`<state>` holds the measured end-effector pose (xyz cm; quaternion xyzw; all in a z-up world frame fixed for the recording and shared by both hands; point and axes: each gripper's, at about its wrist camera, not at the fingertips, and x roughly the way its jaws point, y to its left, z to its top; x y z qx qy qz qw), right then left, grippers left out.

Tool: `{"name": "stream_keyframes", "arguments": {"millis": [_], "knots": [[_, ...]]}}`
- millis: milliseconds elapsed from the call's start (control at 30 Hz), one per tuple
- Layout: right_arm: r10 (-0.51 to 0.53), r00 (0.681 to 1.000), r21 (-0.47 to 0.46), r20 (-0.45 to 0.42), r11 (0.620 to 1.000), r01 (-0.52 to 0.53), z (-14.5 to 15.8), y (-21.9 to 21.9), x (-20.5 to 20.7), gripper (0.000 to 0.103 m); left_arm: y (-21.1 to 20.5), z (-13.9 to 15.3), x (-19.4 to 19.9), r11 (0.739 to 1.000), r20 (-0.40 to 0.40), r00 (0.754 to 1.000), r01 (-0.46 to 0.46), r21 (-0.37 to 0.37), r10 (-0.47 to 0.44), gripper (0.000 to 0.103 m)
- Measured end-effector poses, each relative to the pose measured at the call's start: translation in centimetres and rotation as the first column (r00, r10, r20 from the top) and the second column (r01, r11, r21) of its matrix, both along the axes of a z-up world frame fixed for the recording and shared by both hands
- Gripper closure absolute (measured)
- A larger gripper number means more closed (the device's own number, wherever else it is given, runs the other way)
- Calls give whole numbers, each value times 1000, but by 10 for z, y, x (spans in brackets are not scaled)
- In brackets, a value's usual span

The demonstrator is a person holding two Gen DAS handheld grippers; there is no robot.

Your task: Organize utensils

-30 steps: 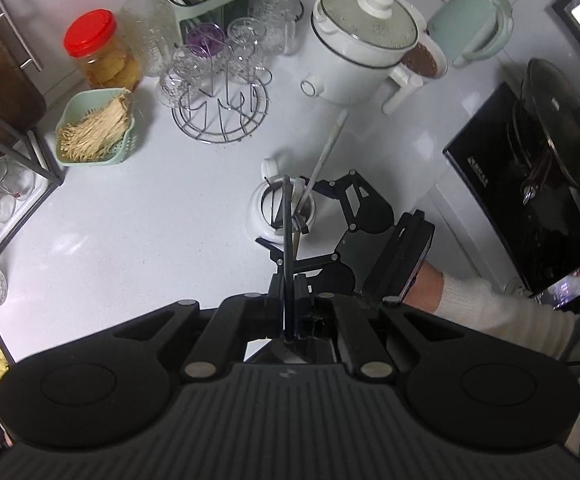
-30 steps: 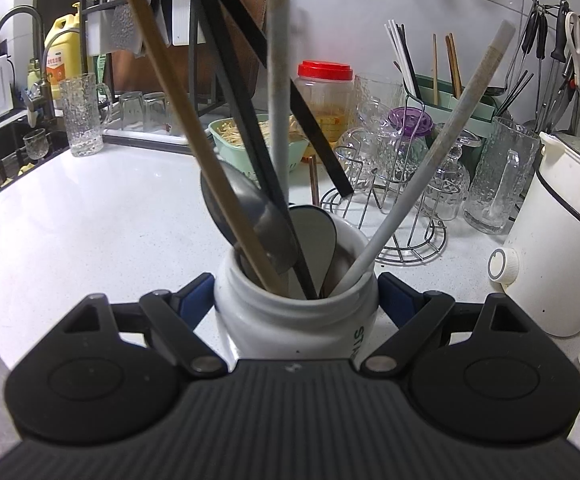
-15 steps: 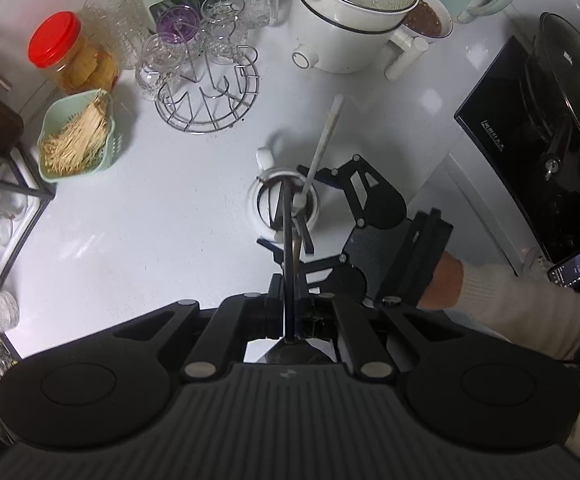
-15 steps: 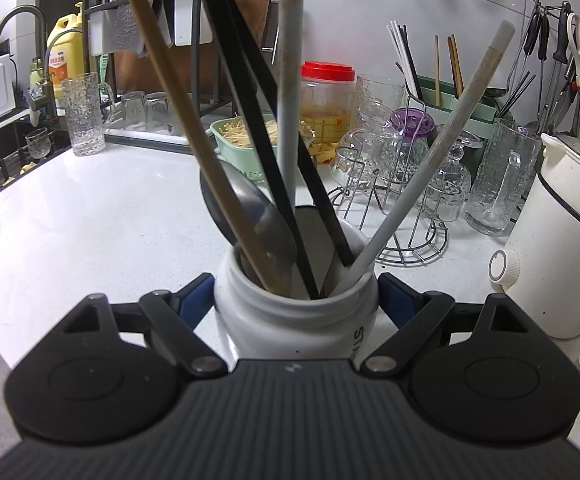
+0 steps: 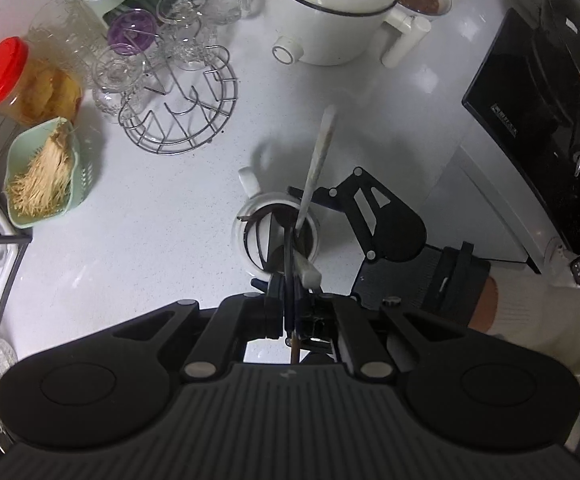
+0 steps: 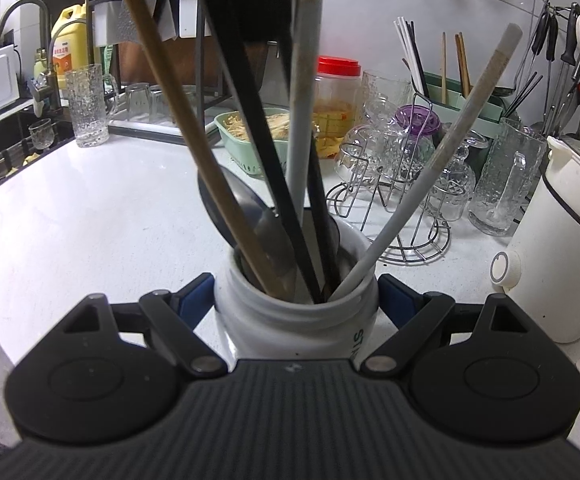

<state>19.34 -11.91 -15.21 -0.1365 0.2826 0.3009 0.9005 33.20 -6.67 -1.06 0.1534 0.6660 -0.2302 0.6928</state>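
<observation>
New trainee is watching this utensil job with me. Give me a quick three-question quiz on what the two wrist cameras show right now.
1. True or false: the right gripper has its fingers on either side of the white utensil jar.
2. What is the left gripper shut on? A) a drinking glass B) a thin dark utensil handle C) the red-lidded jar
3. Fill in: the pale handle leaning right in the jar points toward the wire ____ rack.

Key: 1 true; 2 B; 3 glass
</observation>
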Motion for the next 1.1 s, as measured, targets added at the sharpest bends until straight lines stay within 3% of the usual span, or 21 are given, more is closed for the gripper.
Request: {"name": "stream_keyframes", "arguments": {"millis": [200,233,267,333,500,567,633,900,1100], "knots": [[5,1000,-21,-15,1000,-5,2,2,2,13,8,3,-2,999,31,1000,0,-37,1,93],[4,1000,-21,-17,1000,-5,2,2,2,13,10,4,-4,999,35,999,-5,-42,6,80],[3,1000,-21,-19,1000,-3,2,2,2,13,11,6,-5,999,48,999,-9,-37,11,59],[-2,1000,-22,-21,1000,2,2,3,2,13,14,12,-11,999,101,995,-16,-34,19,41],[-9,999,-37,-33,999,8,4,5,6,14,27,30,-25,996,198,979,-42,-73,55,33],[-9,999,-33,-50,999,7,6,4,7,0,32,37,-35,997,247,967,-40,-70,57,30],[-2,999,-17,-34,1000,2,10,3,5,0,38,45,-44,994,292,953,-61,-91,85,28],[4,998,5,-61,1000,-4,17,-4,2,0,65,74,-79,968,459,857,-168,-184,236,16],[-18,999,39,-42,999,20,42,-17,-8,0,85,94,-114,944,579,746,-243,-225,330,15]]}}
